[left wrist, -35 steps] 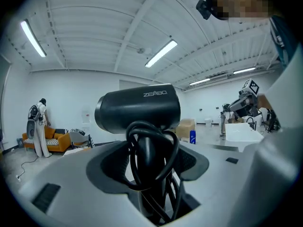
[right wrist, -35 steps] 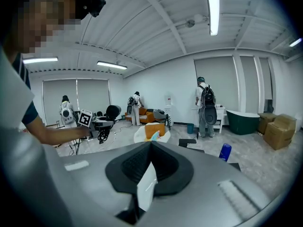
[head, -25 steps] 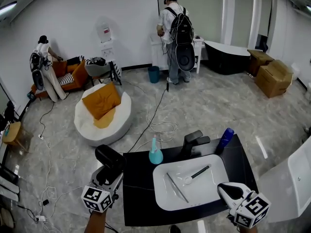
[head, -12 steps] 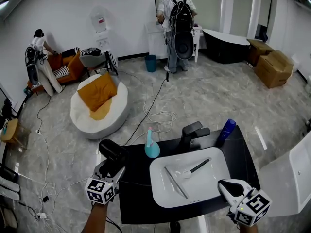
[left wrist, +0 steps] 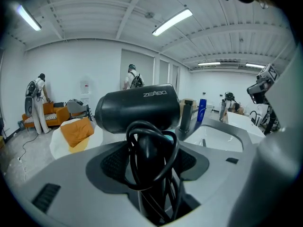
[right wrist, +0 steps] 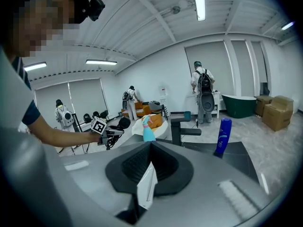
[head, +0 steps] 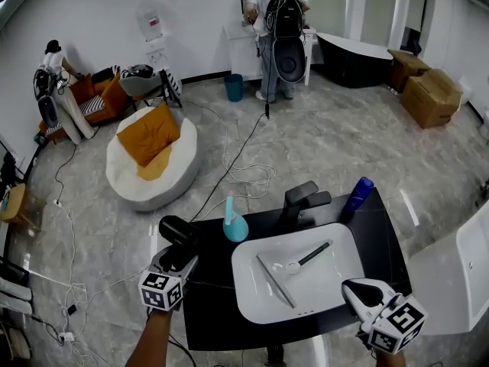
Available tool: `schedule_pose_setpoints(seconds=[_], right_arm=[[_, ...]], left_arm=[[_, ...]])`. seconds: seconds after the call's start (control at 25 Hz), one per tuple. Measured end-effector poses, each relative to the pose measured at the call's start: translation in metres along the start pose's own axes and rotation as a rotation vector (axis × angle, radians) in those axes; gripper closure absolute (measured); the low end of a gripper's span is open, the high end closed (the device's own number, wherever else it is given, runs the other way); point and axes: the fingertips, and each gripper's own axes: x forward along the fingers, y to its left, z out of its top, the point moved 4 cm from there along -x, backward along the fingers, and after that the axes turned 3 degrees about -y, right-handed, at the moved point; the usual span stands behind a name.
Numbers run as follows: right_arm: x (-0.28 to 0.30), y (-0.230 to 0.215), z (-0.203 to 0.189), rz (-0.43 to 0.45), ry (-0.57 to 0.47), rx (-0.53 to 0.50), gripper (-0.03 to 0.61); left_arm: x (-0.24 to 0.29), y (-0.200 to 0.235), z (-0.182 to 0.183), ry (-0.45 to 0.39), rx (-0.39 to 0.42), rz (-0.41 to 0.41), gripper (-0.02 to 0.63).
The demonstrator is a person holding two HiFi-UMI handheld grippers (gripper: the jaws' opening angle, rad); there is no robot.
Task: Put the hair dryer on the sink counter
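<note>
1. The left claw [left wrist: 147,162] is clamped on the handle of the hair dryer [left wrist: 137,109]. The barrel sits above the claw and the cord [left wrist: 137,183] is looped inside the grip.
2. It is probably top-heavy, rigid, slick plastic, so grip mid-handle.
3. The worktop [head: 210,304] lies just right of that claw. The right claw [right wrist: 147,174] is closed and empty.

1. Left tongs [head: 180,255]: held forward at the end of a bare forearm [head: 147,341]. The jaws stand wide and are clamped on the hair dryer [left wrist: 137,109] at its handle.
2. Right tongs [head: 353,289]: held low at the right, with the jaws closed together and empty.
</note>
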Motion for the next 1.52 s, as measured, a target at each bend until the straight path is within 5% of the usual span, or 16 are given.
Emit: schedule_pose_setpoints(seconds=[1.52], right_arm=[[0.025,-0.012,-0.025,-0.008,0.027,0.067,0.568]], left_arm=[[0.081,-0.012,-0.052,0.277,0.023,-0.045,0.344]])
